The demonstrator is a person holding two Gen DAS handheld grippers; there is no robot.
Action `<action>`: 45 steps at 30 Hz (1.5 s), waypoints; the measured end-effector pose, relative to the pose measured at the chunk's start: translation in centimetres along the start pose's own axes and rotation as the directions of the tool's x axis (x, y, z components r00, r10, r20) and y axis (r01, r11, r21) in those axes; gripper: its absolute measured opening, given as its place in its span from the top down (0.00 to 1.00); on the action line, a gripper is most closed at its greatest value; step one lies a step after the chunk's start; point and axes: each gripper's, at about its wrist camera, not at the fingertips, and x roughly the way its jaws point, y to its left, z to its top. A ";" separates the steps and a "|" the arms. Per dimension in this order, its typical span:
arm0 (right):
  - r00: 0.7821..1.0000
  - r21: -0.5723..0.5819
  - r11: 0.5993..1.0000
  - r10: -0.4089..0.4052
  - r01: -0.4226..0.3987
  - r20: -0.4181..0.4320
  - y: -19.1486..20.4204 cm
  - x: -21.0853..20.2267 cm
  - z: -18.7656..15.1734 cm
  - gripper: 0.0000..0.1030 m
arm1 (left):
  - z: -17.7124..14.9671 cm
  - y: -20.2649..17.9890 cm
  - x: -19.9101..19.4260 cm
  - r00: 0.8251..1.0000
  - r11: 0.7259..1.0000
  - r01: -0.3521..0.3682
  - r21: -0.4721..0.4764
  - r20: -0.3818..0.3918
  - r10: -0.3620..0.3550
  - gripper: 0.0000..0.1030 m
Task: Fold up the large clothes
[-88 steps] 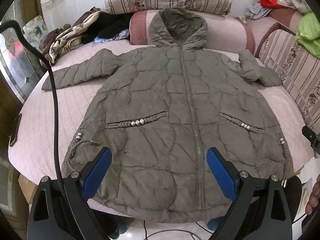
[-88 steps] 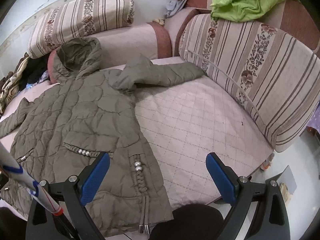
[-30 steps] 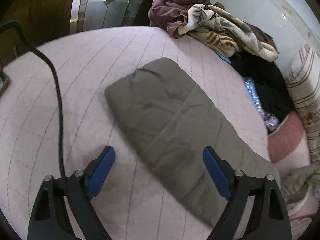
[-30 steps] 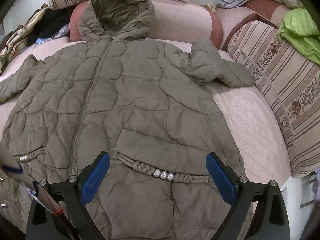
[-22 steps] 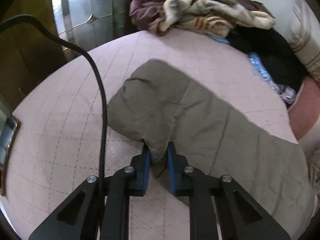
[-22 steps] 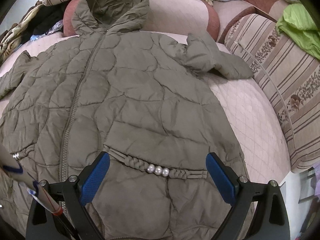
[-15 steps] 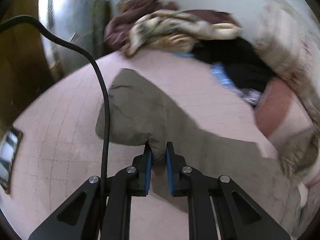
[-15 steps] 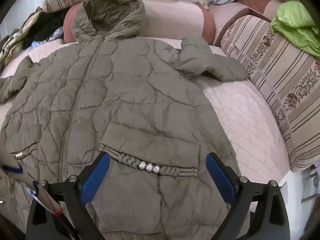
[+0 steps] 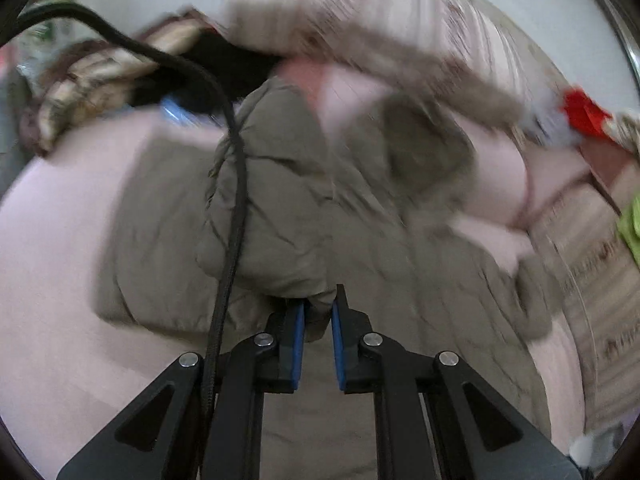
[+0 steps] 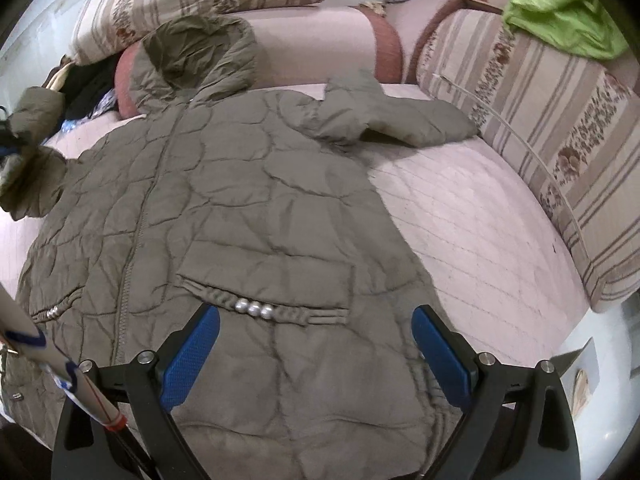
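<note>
Left gripper [image 9: 318,316] is clamped tight on the coat [image 10: 240,208] sleeve [image 9: 272,216], lifted off the sofa [image 10: 472,208]. Right gripper [image 10: 316,344] hangs wide open, empty, over the hem.

An olive-green quilted coat [image 10: 248,216] lies face up on the bed, zipped, its hem near and its hood [image 10: 196,52] at the far end, resting against a cushion. Braided pocket trims with pearl beads [image 10: 254,308] cross its lower front. The right sleeve [image 10: 396,120] lies bent, stretching out to the right. The left sleeve [image 9: 276,208] is lifted off the bed and bunched, its cuff pinched, hanging above the coat's left shoulder.
</note>
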 end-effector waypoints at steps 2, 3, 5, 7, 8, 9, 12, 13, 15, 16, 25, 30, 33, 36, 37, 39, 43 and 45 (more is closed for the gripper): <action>1.000 0.019 1.000 0.003 -0.003 -0.003 -0.9 0.0 -0.2 0.04 | -2.3 -2.2 2.4 0.998 0.999 0.006 0.036 -0.058 -0.004 0.87; 1.000 0.027 1.000 0.005 -0.005 -0.005 -1.3 0.0 -0.2 0.04 | -3.7 -3.4 3.4 0.996 0.998 -0.018 0.068 -0.081 0.023 0.86; 1.000 0.047 0.999 0.012 -0.011 -0.012 -2.1 0.0 -0.3 0.04 | -6.0 -5.0 5.7 0.987 0.988 -0.080 0.132 -0.126 0.097 0.83; 1.000 0.062 0.998 0.023 -0.022 -0.015 -2.5 0.0 -0.4 0.04 | -7.9 -5.7 6.7 0.976 0.985 -0.074 0.154 -0.193 0.103 0.72; 0.999 0.070 0.997 0.037 -0.035 -0.014 -2.7 -0.1 -0.3 0.04 | -8.5 -5.8 6.5 0.975 0.989 -0.051 0.142 -0.205 0.080 0.72; 0.999 0.076 0.996 0.052 -0.051 -0.012 -2.8 -0.2 -0.2 0.04 | -8.9 -6.0 5.7 0.978 0.991 -0.025 0.132 -0.202 0.052 0.69; 0.994 0.080 0.991 0.106 -0.106 -0.002 -2.5 -0.3 0.5 0.04 | -9.7 -5.7 1.7 0.987 0.992 0.019 0.124 -0.158 0.000 0.61; 0.991 0.082 0.988 0.133 -0.133 -0.001 -2.2 -0.2 1.0 0.04 | -10.2 -5.5 -0.2 0.992 0.992 0.035 0.124 -0.127 -0.020 0.58; 0.984 0.086 0.980 0.180 -0.178 -0.009 -1.5 0.4 2.0 0.04 | -10.8 -4.4 -2.9 0.997 0.992 0.027 0.126 -0.079 -0.017 0.44; 0.979 0.088 0.976 0.201 -0.198 -0.021 -0.9 0.8 2.7 0.04 | -11.0 -3.7 -4.3 0.999 0.991 0.004 0.132 -0.049 0.002 0.43; 0.909 0.079 0.915 0.403 -0.396 -0.106 8.1 8.3 9.4 0.04 | -9.8 4.2 -6.3 0.960 0.960 -0.269 0.077 0.100 0.261 0.41; 0.892 0.138 0.904 0.424 -0.405 -0.159 12.3 14.0 12.8 0.04 | -9.2 7.2 -5.3 0.963 0.967 -0.256 0.004 0.085 0.255 0.41; 0.866 0.175 0.891 0.449 -0.418 -0.219 14.4 16.6 13.7 0.15 | -8.8 8.4 -5.0 0.962 0.965 -0.261 -0.038 0.076 0.264 0.41; 0.868 0.158 0.898 0.439 -0.411 -0.231 15.9 17.4 14.1 0.60 | -8.7 9.1 -5.2 0.965 0.966 -0.247 -0.069 0.074 0.252 0.41; 0.856 0.154 0.888 0.458 -0.433 -0.240 16.3 17.2 14.4 0.69 | -8.8 9.2 -5.2 0.965 0.966 -0.248 -0.071 0.073 0.253 0.41; 0.845 0.158 0.876 0.481 -0.455 -0.235 16.0 16.7 15.0 0.82 | -8.9 9.0 -5.0 0.964 0.965 -0.251 -0.069 0.067 0.256 0.41; 0.910 0.072 0.922 0.386 -0.379 -0.152 14.1 14.3 16.8 0.86 | -9.1 8.3 -4.8 0.962 0.964 -0.263 -0.043 0.070 0.266 0.41; 0.942 0.047 0.950 0.311 -0.308 -0.124 12.8 13.8 17.7 0.86 | -9.2 7.9 -4.7 0.962 0.965 -0.261 -0.028 0.069 0.263 0.41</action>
